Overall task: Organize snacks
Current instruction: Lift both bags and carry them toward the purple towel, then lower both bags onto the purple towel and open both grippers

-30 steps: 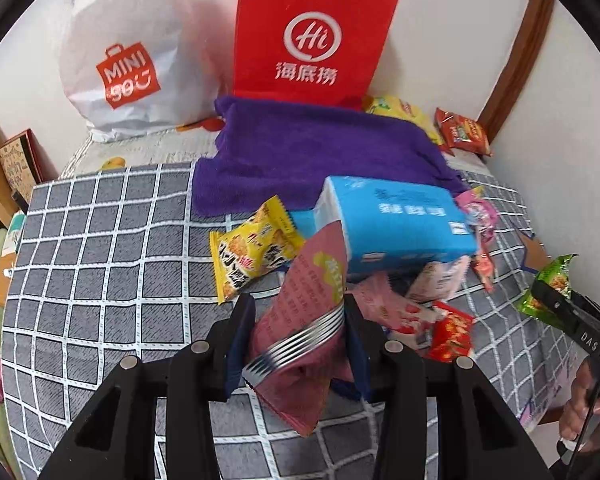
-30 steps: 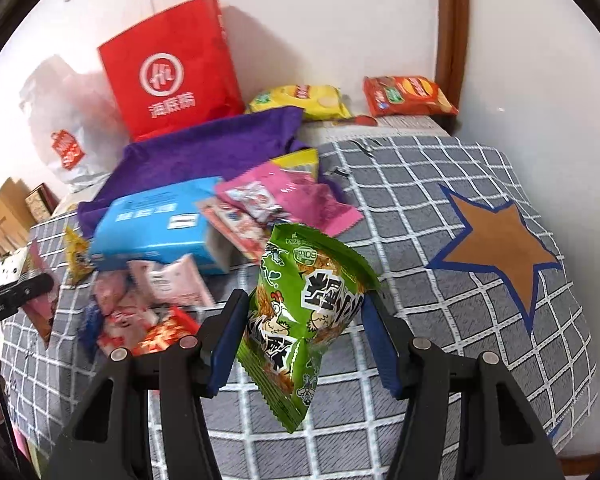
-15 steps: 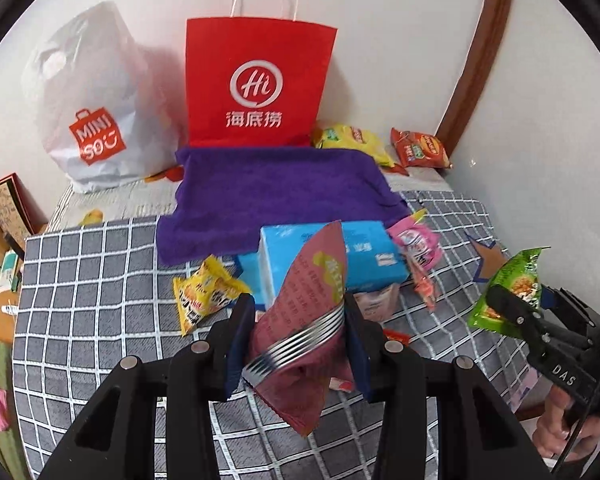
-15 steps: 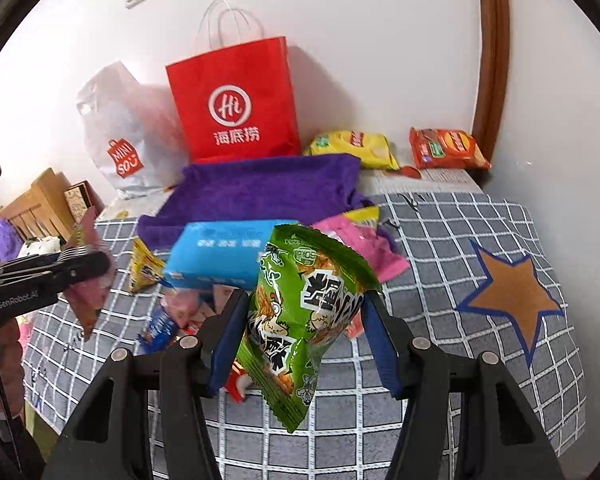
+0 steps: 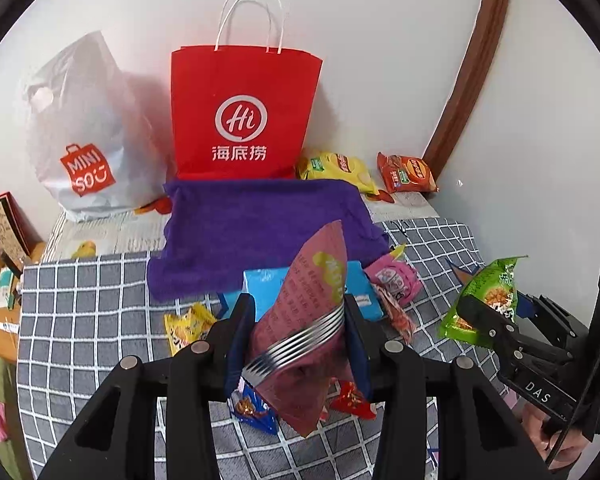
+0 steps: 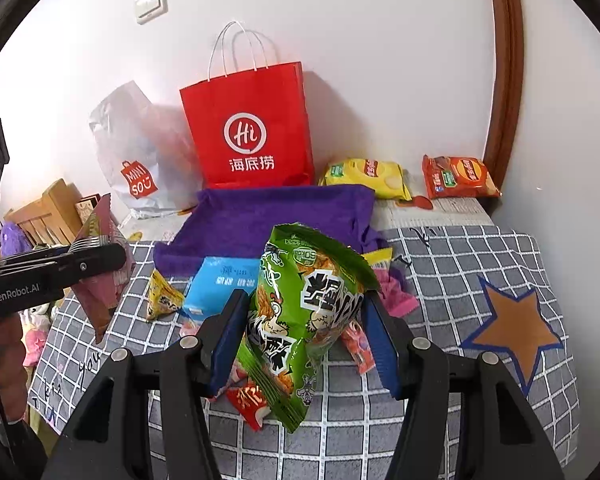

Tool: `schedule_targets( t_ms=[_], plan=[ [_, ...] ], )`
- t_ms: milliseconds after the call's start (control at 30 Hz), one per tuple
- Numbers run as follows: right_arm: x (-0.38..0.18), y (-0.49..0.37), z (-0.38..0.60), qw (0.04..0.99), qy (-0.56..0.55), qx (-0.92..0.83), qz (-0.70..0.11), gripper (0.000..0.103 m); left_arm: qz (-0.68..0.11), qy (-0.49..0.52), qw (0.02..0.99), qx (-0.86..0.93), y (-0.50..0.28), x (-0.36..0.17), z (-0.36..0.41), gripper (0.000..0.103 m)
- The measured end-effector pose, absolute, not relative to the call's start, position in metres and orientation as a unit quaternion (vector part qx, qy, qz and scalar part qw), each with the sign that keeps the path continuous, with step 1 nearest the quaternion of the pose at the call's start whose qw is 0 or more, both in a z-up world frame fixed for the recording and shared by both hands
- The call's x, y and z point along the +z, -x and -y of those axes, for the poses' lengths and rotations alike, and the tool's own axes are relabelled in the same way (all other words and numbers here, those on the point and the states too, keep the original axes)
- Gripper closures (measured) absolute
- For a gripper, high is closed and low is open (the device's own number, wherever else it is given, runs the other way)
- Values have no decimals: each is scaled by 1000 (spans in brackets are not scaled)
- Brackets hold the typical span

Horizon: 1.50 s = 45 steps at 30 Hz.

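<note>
Held above the grey checked cloth (image 6: 440,276), the left gripper (image 5: 300,332) clamps a dusty-red foil packet (image 5: 312,300) and the right gripper (image 6: 304,332) a crinkly green snack bag (image 6: 300,312), both probably light, slippery, crushable, and best pinched mid-body.

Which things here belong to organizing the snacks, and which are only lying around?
For the job: maroon packet in the left gripper; green packet in the right gripper; loose snacks on the checked cloth; yellow chips; red chips.

Lying about: purple towel; red bag; white bag; blue tissue pack.
</note>
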State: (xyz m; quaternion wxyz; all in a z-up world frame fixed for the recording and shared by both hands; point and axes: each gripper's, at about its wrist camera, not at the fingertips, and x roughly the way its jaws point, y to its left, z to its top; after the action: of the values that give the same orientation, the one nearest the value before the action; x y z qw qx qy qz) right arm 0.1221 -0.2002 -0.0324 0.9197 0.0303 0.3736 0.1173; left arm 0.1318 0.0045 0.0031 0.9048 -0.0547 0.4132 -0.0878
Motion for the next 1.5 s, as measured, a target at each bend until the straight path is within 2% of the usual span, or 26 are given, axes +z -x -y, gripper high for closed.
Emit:
schedule_targets(
  t_ms=[833, 1500],
  plan=[
    [-49, -260, 196, 916, -9, 112, -385, 46, -414, 67, 905, -66, -249, -14, -37, 62],
    [-103, -366, 163, 891, 20, 141, -431, 46, -468, 70, 880, -35, -341, -85, -56, 62]
  ],
)
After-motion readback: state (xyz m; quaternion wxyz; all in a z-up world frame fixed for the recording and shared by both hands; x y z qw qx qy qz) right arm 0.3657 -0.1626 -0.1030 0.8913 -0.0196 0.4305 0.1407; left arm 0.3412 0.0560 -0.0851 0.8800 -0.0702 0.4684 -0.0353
